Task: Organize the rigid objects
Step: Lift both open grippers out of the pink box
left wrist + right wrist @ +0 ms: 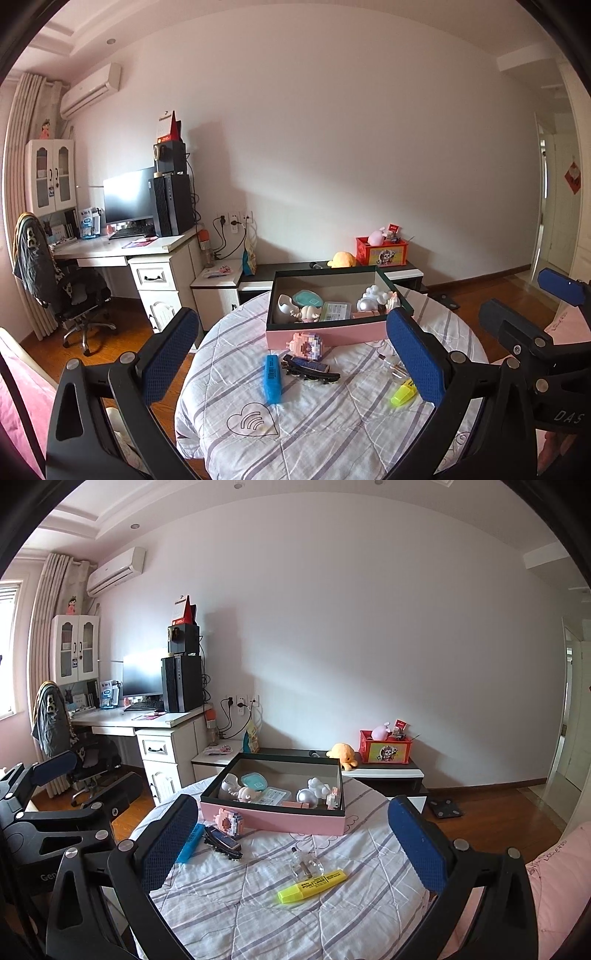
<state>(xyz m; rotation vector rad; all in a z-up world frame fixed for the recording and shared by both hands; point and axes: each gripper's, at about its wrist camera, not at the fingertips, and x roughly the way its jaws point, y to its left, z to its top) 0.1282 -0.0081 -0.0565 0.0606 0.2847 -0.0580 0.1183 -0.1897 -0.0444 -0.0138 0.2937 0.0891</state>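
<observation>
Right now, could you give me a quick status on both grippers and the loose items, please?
Left gripper open, empty. Right gripper open, empty. Blue highlighter, hair clip, yellow highlighter, small glass bottle loose outside pink box. Path clear.

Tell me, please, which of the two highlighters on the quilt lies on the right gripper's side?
The yellow highlighter, lying beside the small clear bottle; the blue highlighter sits left, beside the black hair clip.

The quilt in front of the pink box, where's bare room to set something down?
Free: the near quilt below the yellow highlighter, and the strip between the glass bottle and the pink box. Crowded: the left, where blue highlighter, hair clip and block toy cluster.
</observation>
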